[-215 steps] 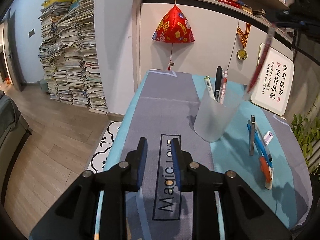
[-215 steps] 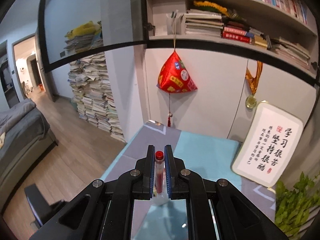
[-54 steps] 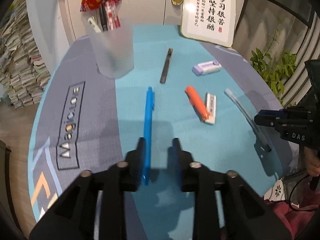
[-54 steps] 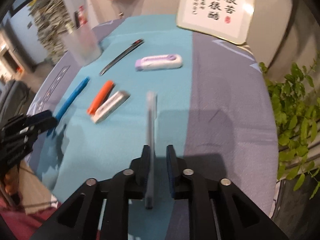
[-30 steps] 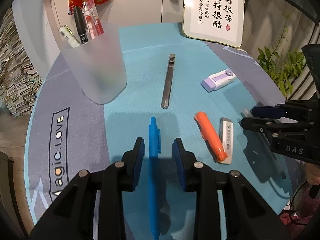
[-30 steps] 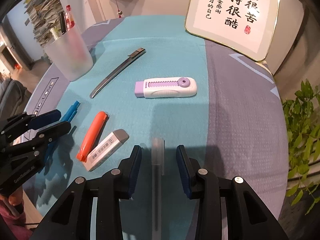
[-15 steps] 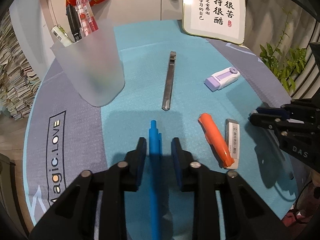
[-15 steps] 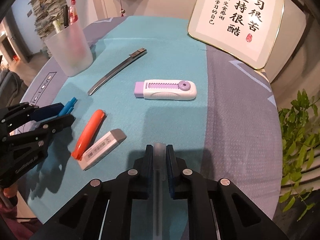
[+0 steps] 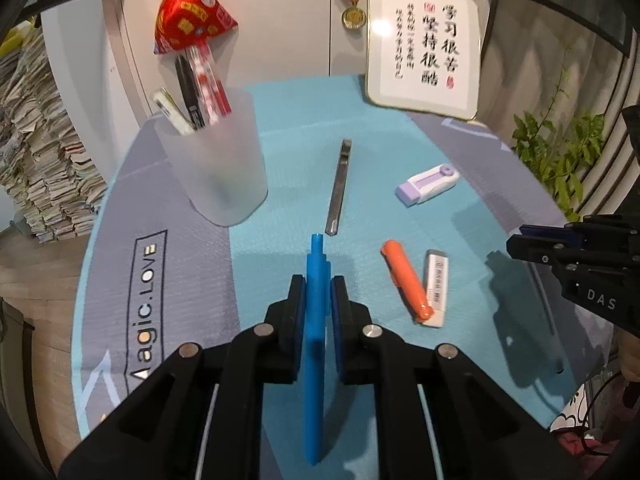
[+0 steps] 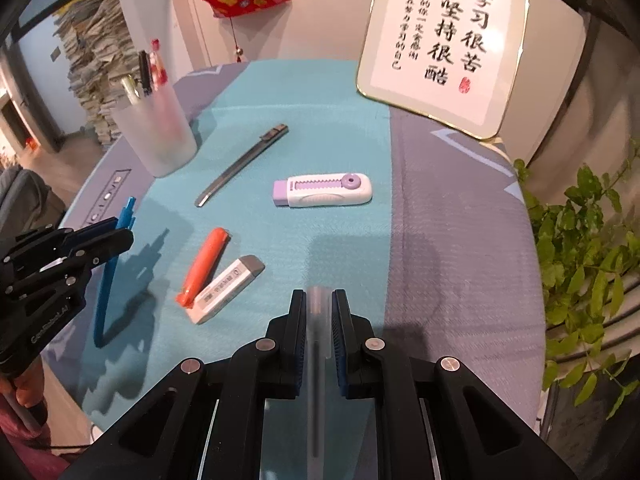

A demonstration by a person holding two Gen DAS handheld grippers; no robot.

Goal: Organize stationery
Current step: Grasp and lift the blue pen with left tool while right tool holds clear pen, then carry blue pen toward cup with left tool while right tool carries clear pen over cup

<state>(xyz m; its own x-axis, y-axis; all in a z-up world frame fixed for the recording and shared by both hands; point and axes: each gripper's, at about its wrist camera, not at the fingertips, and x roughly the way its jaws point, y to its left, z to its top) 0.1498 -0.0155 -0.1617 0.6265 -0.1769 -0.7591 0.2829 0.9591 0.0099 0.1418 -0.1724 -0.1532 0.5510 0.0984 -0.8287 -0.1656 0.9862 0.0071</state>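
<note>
My left gripper [image 9: 317, 288] holds a blue pen [image 9: 315, 360] that runs lengthwise between its pads, and the jaws are closing tight on it. In the right wrist view the left gripper [image 10: 116, 236] sits at the left edge, with the blue pen [image 10: 105, 292] slanting down toward the mat. My right gripper [image 10: 318, 300] is shut on a clear grey pen [image 10: 316, 344]. It enters the left wrist view as the right gripper [image 9: 520, 240] at the right edge. A frosted cup [image 9: 216, 160] with several pens stands at the back left.
On the teal and grey mat [image 9: 280, 120] lie a slim metal knife [image 9: 338, 192], a purple-white cutter [image 9: 428, 178], an orange marker [image 9: 404, 276] and a white eraser [image 9: 436, 284]. A framed calligraphy board [image 9: 424, 44] leans at the back. A plant [image 10: 580, 240] stands past the right edge.
Both grippers have gone from open around their pens to shut on them. Both have since risen a little from the mat with the pens.
</note>
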